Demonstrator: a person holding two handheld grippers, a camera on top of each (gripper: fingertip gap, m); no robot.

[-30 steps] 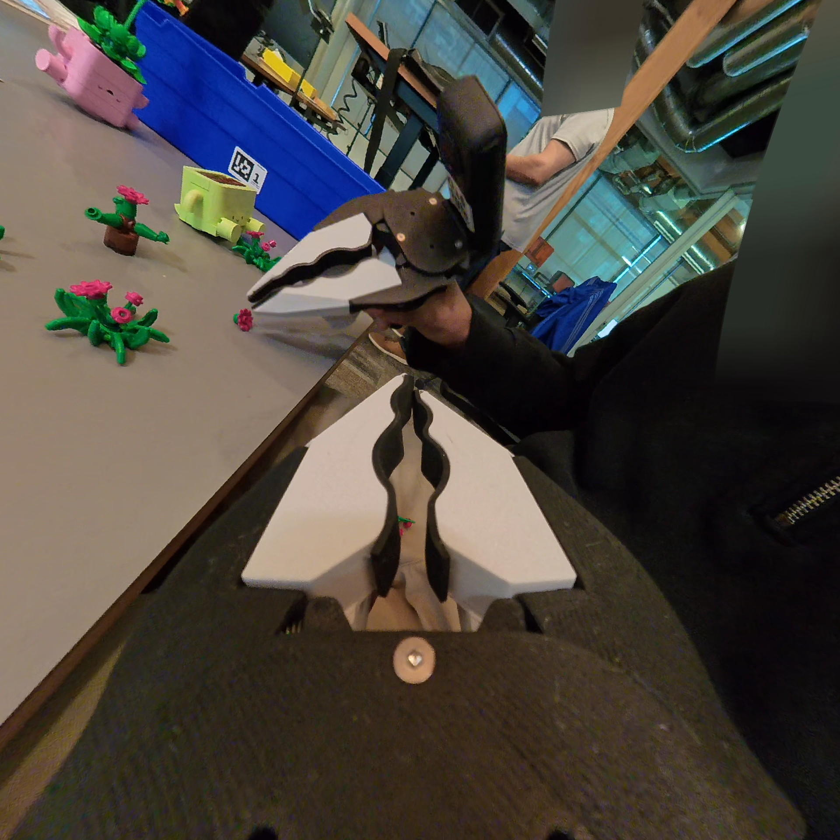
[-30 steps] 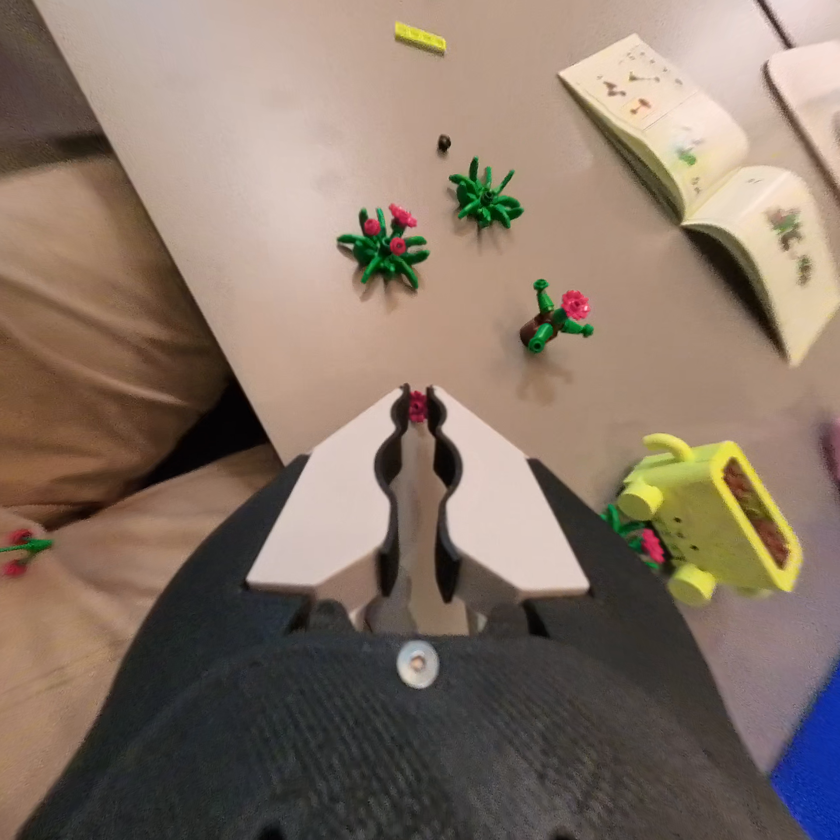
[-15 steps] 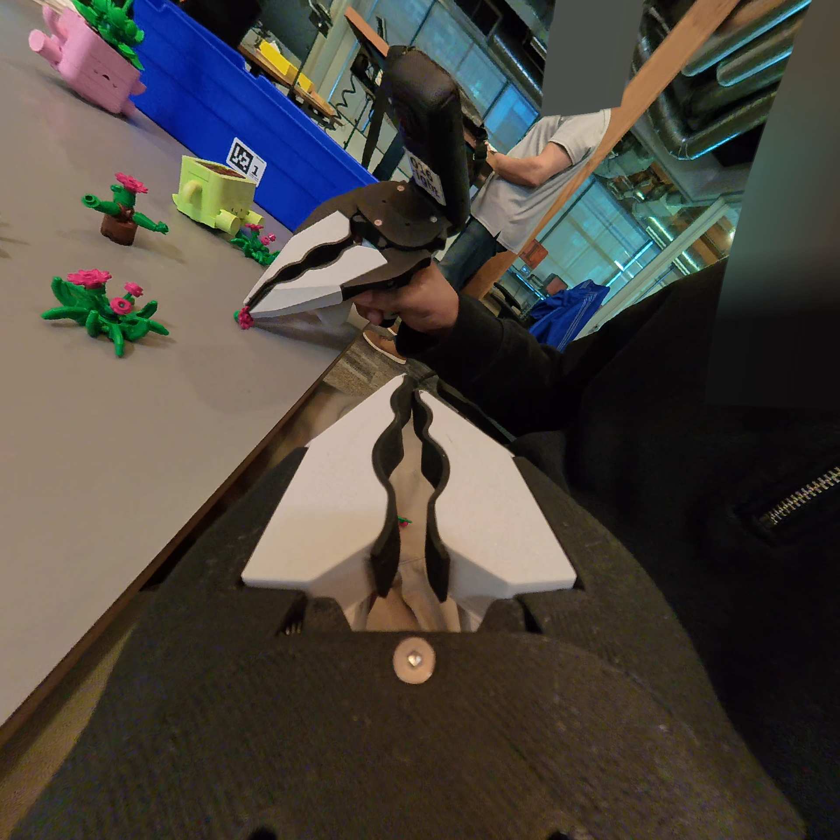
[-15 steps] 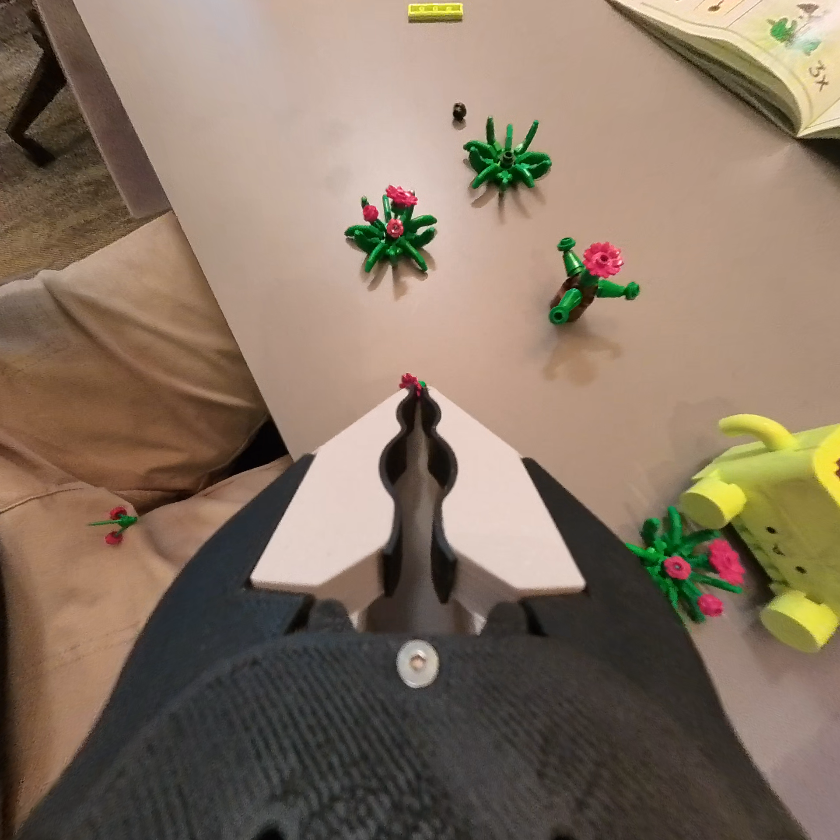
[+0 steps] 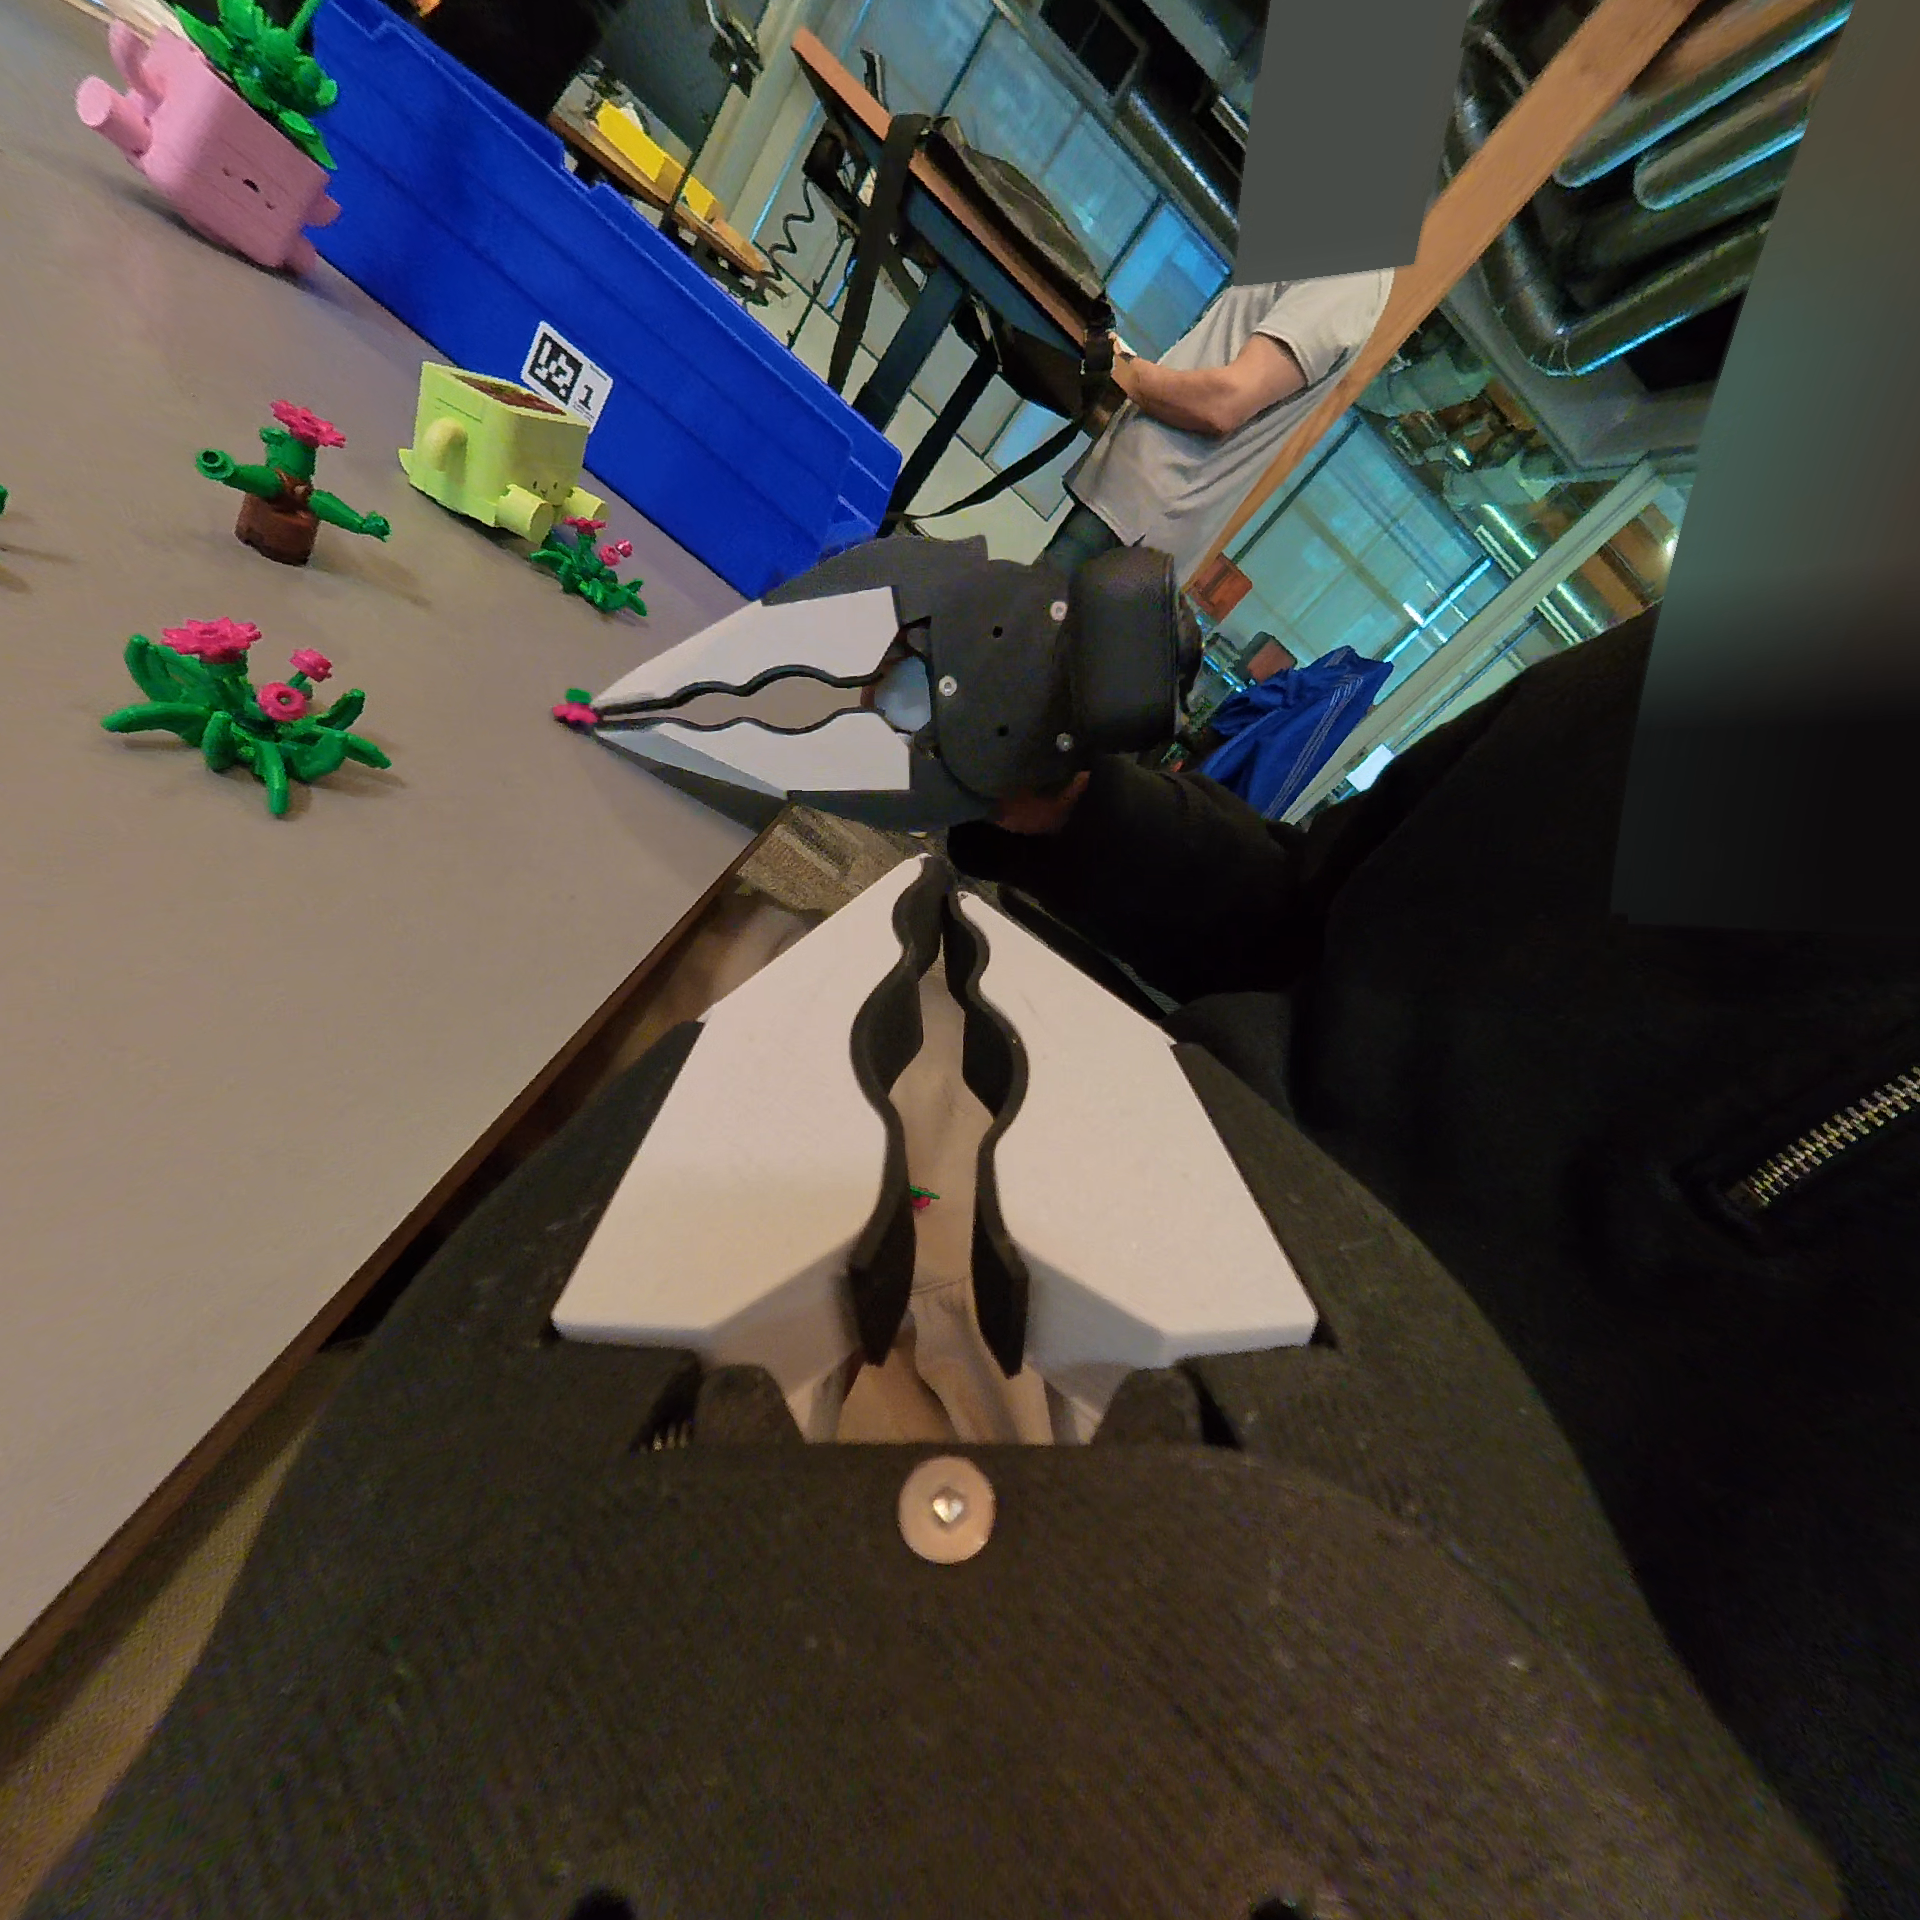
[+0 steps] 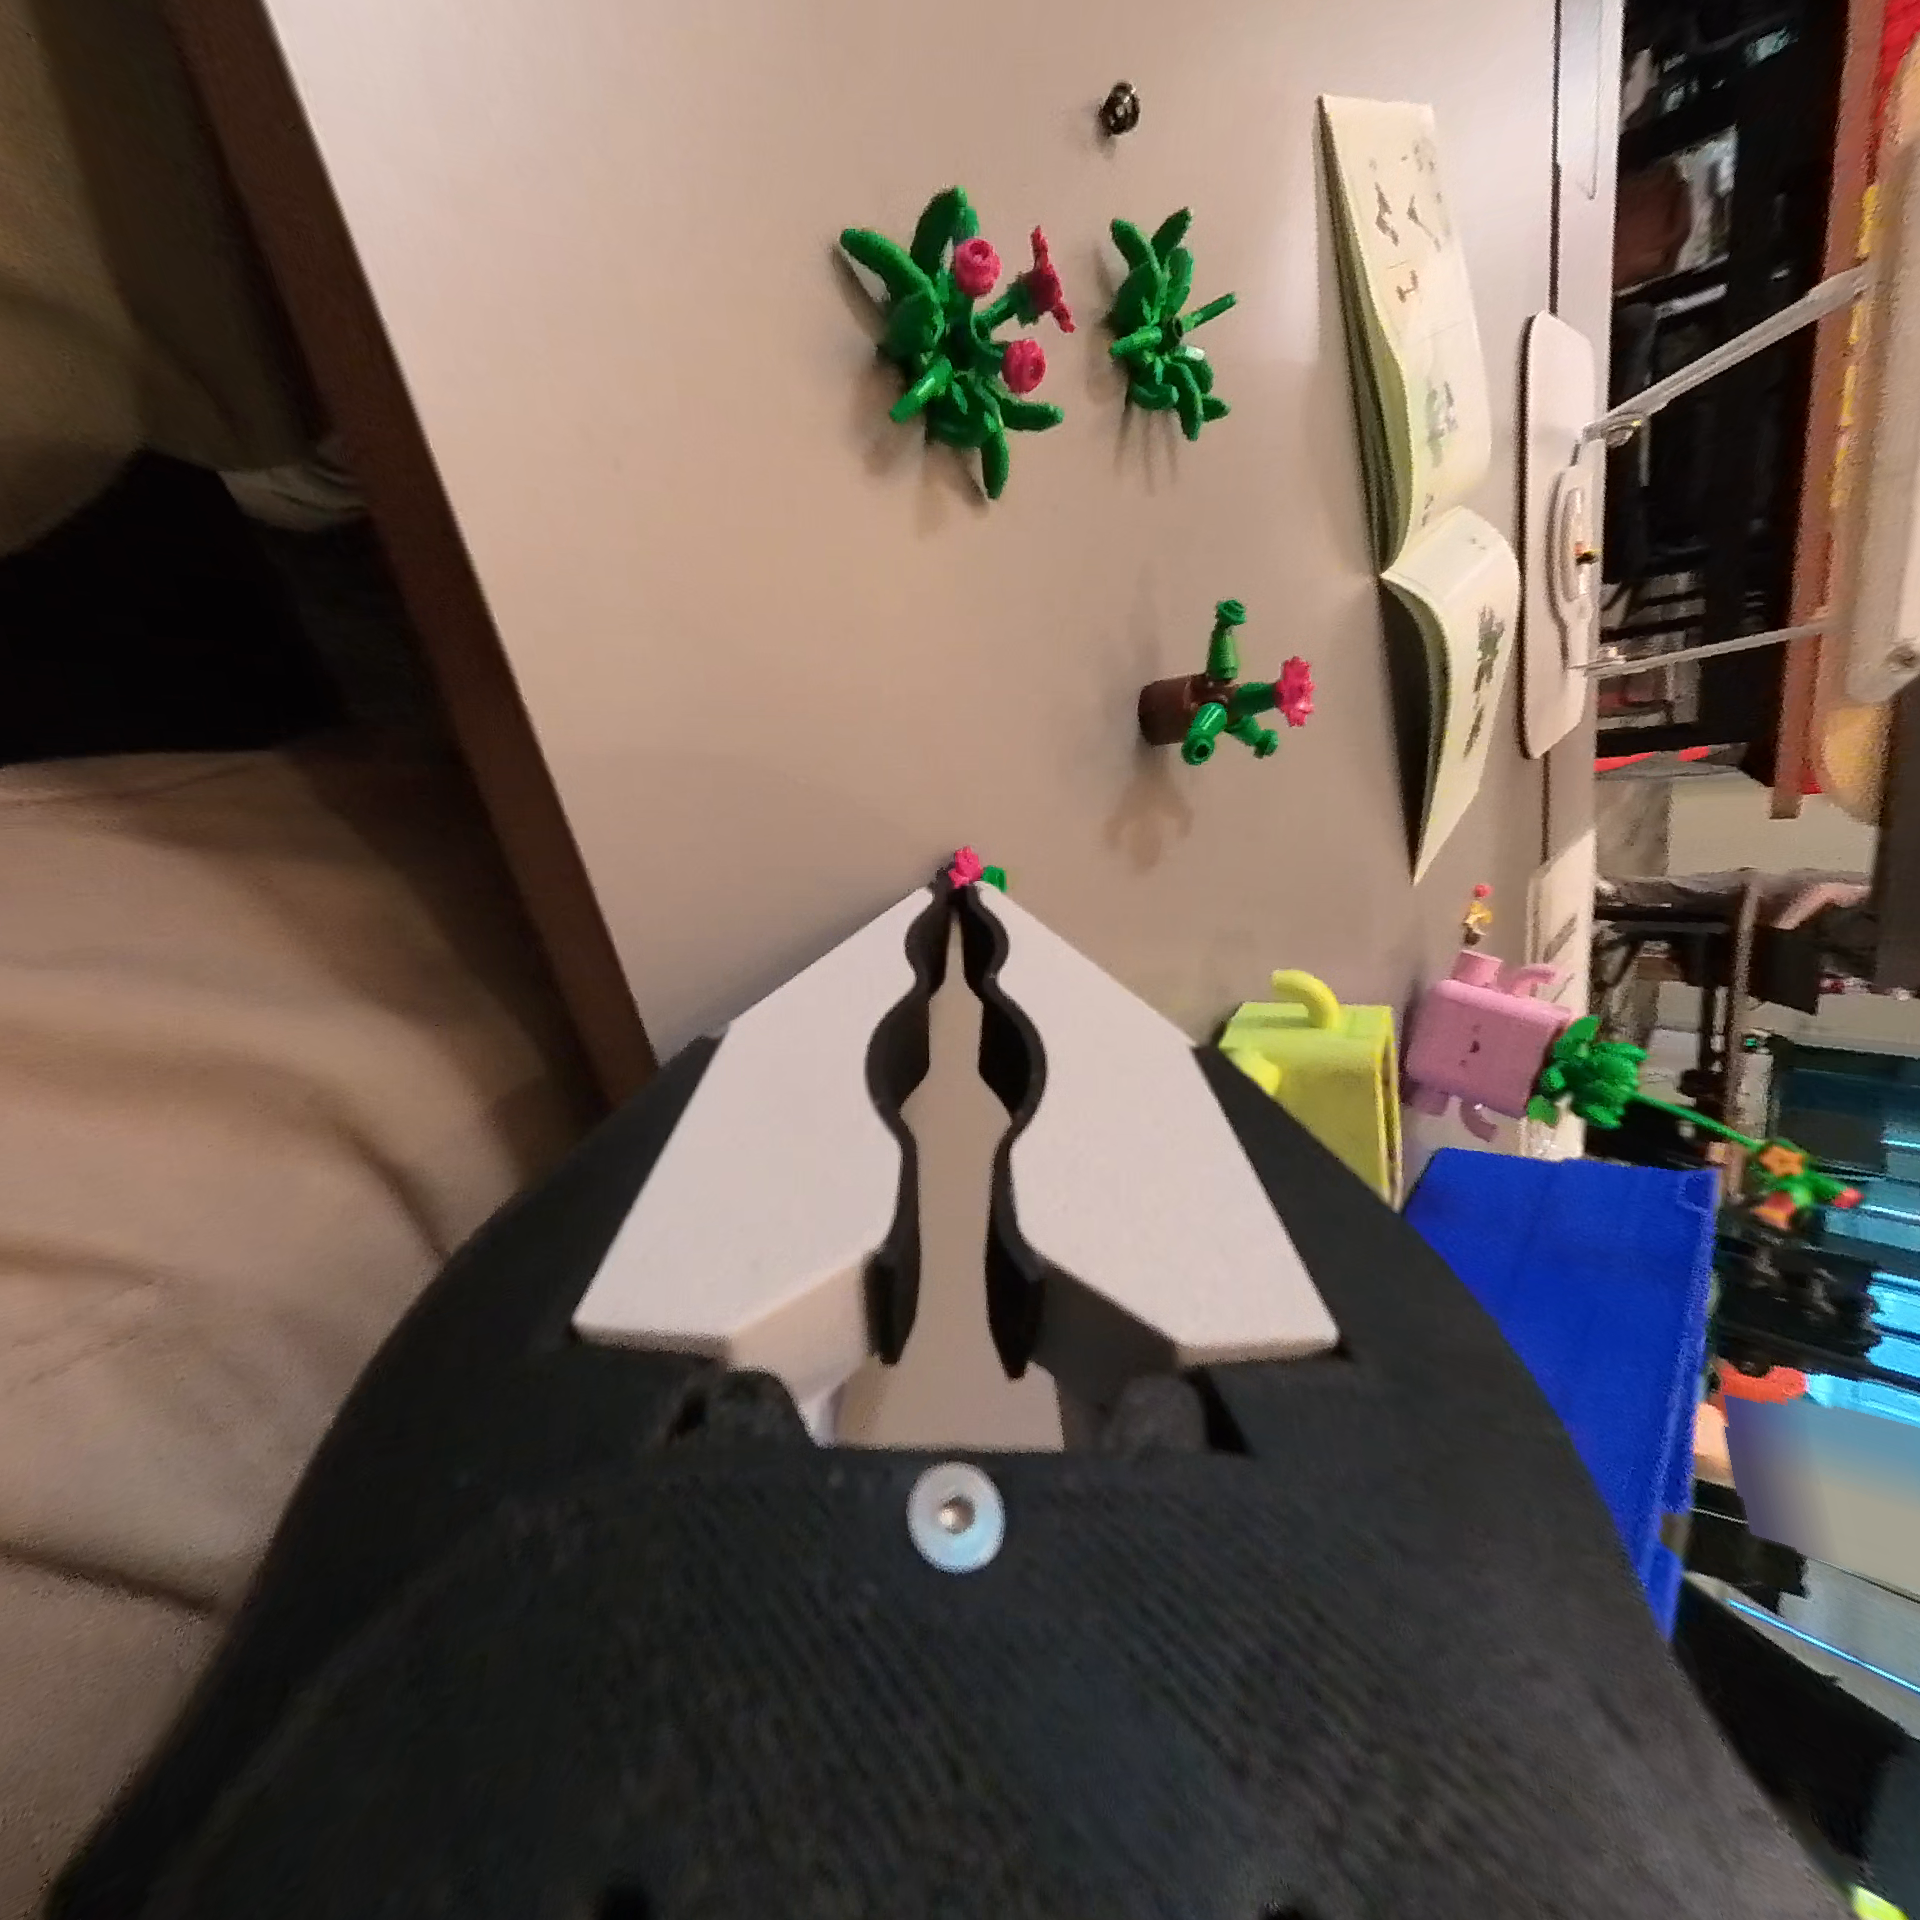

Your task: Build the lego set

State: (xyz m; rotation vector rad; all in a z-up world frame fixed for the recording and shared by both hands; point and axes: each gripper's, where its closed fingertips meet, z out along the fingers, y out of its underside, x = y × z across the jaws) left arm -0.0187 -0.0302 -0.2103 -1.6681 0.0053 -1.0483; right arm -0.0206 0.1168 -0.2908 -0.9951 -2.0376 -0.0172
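My right gripper (image 6: 961, 902) is shut on a small pink flower with a green stem (image 6: 968, 869), held at its tips just over the grey table (image 6: 675, 520). In the left wrist view this gripper (image 5: 608, 719) lies on its side near the table edge with the flower (image 5: 571, 712) at its tip. My left gripper (image 5: 935, 881) is shut and empty, off the table over a beige lap. Another small pink flower piece (image 5: 922, 1197) lies on the lap behind its fingers. A leafy green plant with pink flowers (image 6: 961, 343) lies ahead of the right gripper.
On the table are a bare green plant (image 6: 1164, 322), a brown stump with green stems and a flower (image 6: 1226, 696), a lime pot (image 6: 1320, 1081), a pink pot (image 6: 1475, 1049), an open booklet (image 6: 1423, 499) and a blue bin (image 5: 582, 343). A person stands behind. The grippers' ends are close to 15 centimeters from one another. The left gripper is farther from the lime pot (image 6: 1320, 1081), some 30 centimeters, than the right, some 12 centimeters. Seen from the left wrist view (image 5: 508, 449) as well.
My right gripper has rolled onto its side and come lower and nearer the table edge, still holding the flower. My left gripper has not moved.
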